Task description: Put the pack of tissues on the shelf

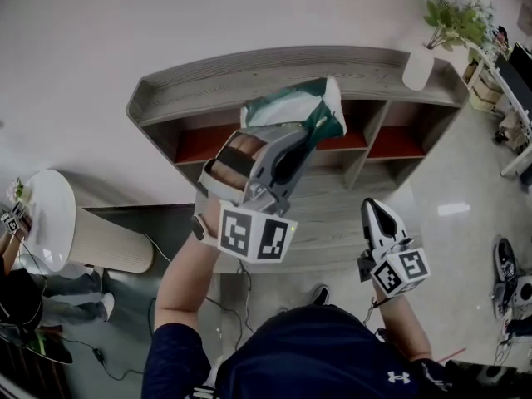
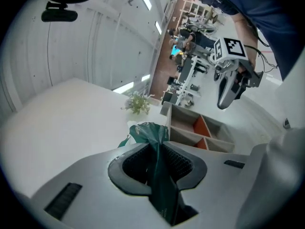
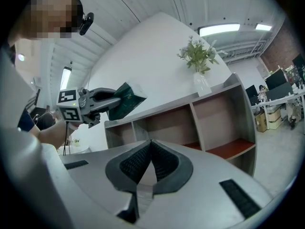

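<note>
Green-white tissue pack (image 1: pixel 291 108) aloft near shelf (image 1: pixel 249 69)

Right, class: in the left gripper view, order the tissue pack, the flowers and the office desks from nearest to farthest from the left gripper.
1. Tissue pack: clamped in the jaws.
2. Flowers: ahead, slightly left, on the shelf top.
3. Office desks: far background, upper right.

A white wall (image 1: pixel 125 23) fills the top of the frame, a grey shelf (image 1: pixel 249 69) against it; a vase of flowers (image 1: pixel 418 66) upper right, glossy floor (image 1: pixel 449 214) right, round white table (image 1: pixel 51 210) left.
</note>
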The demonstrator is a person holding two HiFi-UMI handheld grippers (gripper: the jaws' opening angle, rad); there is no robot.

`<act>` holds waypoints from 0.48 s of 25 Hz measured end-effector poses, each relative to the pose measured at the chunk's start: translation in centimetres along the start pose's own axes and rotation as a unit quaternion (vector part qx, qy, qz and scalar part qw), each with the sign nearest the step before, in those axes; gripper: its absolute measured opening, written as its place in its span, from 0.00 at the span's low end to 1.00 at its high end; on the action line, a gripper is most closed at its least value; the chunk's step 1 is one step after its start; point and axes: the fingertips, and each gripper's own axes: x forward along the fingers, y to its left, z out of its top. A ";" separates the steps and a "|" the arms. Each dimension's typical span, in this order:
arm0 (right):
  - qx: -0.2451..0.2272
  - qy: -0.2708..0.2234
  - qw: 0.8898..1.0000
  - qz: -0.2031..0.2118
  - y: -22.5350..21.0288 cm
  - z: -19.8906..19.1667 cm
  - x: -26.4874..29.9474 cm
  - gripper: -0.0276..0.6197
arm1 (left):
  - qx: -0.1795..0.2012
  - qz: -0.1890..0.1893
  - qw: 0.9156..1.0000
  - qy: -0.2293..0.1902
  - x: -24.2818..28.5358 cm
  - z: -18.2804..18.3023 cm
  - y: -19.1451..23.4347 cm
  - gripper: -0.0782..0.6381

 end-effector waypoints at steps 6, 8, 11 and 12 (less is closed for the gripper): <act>-0.005 0.001 1.000 0.007 -0.3 0.5 0.8 0.06 | 0.046 -0.021 0.999 0.014 3.6 -0.7 1.8 0.24; -0.006 0.001 1.000 0.009 -0.4 0.6 1.0 0.06 | 0.061 -0.034 0.997 0.020 4.9 -1.1 1.8 0.24; -0.006 -0.002 1.000 0.010 -0.7 0.8 1.2 0.06 | 0.074 -0.051 0.996 0.026 6.9 -1.6 1.8 0.24; -0.005 -0.003 1.000 0.010 -0.8 0.8 1.2 0.06 | 0.076 -0.056 0.995 0.026 7.5 -1.8 1.8 0.24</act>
